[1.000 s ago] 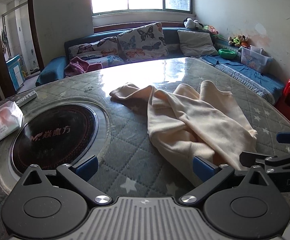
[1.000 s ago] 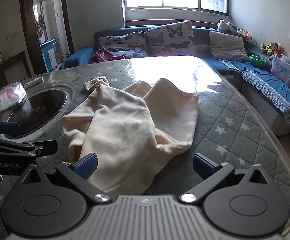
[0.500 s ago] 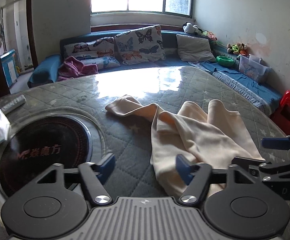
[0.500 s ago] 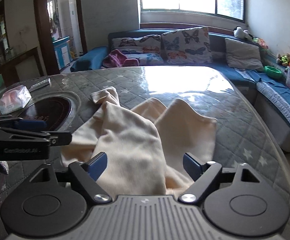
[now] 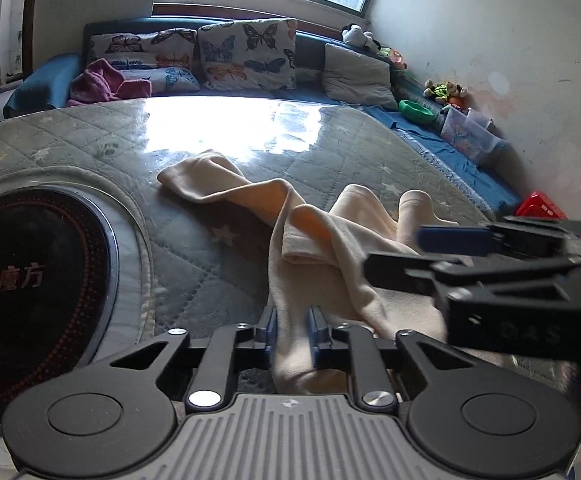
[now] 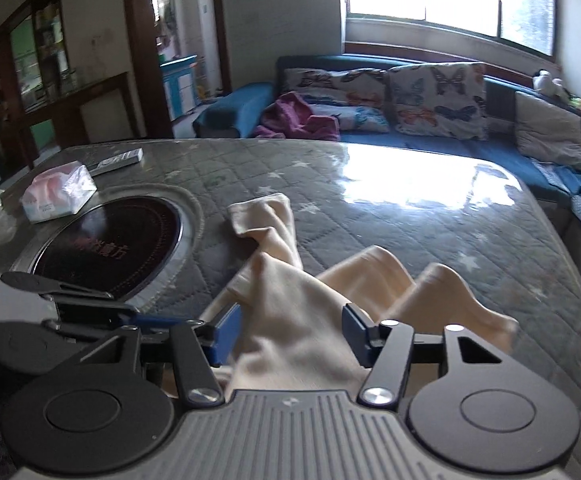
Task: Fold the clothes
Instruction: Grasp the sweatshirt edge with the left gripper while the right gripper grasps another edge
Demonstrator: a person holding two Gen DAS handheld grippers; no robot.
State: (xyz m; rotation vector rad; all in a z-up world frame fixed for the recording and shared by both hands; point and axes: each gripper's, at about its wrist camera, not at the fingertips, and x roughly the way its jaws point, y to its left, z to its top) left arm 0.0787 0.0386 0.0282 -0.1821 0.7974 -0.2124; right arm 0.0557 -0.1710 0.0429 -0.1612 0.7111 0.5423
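Observation:
A cream garment (image 5: 330, 240) lies crumpled on the quilted grey table (image 5: 194, 248), one sleeve stretched toward the far left. My left gripper (image 5: 292, 328) sits at its near edge. Its jaws are closing and nearly together, and the blue pads pinch a fold of the cloth. In the right wrist view the same garment (image 6: 290, 300) bunches up between the blue pads of my right gripper (image 6: 290, 334). Those jaws are closing too but still stand well apart. The right gripper (image 5: 390, 252) reaches in from the right, just beside the left one.
A round black hob (image 5: 30, 280) is set into the table on the left. A tissue pack (image 6: 58, 196) and a remote (image 6: 118, 158) lie beyond it. A blue sofa with butterfly cushions (image 5: 246, 52) runs behind the table, and a red stool (image 5: 542, 204) stands to the right.
Both grippers have moved forward and closer together over the garment's near edge. The left jaws went from wide to nearly together on the cloth. The right jaws narrowed around it.

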